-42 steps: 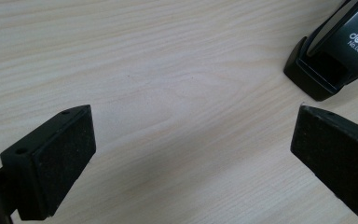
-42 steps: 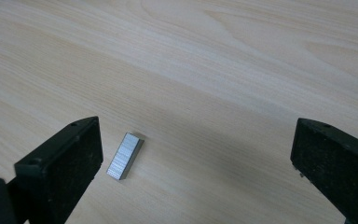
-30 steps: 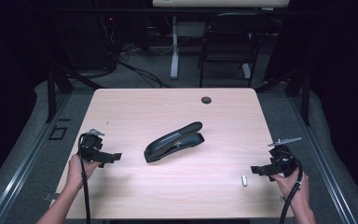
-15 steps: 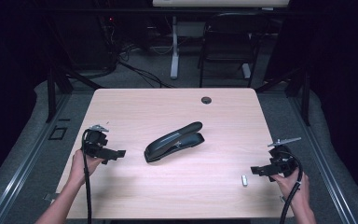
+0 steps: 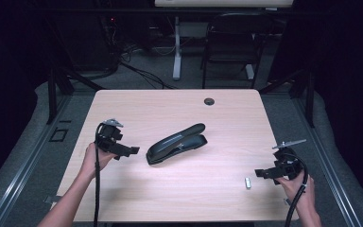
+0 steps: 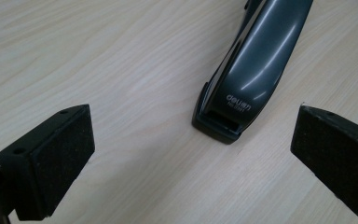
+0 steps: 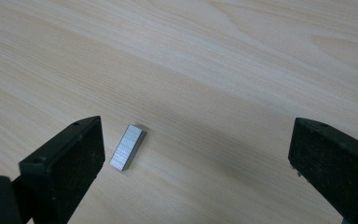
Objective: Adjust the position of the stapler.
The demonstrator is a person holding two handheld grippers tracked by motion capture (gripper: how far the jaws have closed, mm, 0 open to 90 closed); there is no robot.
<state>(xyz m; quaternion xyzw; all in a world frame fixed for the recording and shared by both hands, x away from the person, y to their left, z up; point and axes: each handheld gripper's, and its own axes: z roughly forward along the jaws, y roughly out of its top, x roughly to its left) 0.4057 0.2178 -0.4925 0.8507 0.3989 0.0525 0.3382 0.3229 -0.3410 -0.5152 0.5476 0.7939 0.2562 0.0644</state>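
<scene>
Approach stage, nothing gripped yet. Your left gripper (image 5: 133, 151) sits at the table's (image 5: 137, 106) 9 o'clock side, jaws spread wide and holding nothing. In the left gripper view the stapler (image 6: 244, 79) lies ahead of the jaws, its nose end pointing back toward you between the two pads, a touch toward 1 o'clock of centre. No contact; bare wood shows between pad and stapler on both sides.

From the high view, the stapler (image 5: 177, 143) rests near table centre, lying on a slant, nose toward 8 o'clock, hinge end toward 2 o'clock. It looks shut, arm down on base.

Your right gripper (image 5: 261, 173) hovers near the 4 o'clock corner, jaws likewise wide apart and carrying nothing. In the right gripper view the strip of staples (image 7: 127, 146) lies flat on the wood just beside the left-hand pad, well apart from the other pad. In the high view the strip (image 5: 247, 182) sits at about 7 o'clock of that gripper, near the table's front edge.

My reading: you are lining up both tools, the left to steady the stapler, the right to take the strip.

Next move calls for:
- Right: shift toward the strip so it sits centred between the pads, then lower. The strip is thin and flat; pinch its long sides low or the pads will likely slide off.
- Left: advance toward 1 o'clock and straddle the stapler body before closing.

A small dark grommet (image 5: 209, 101) marks the table's 12 o'clock edge, clear of the work.
</scene>
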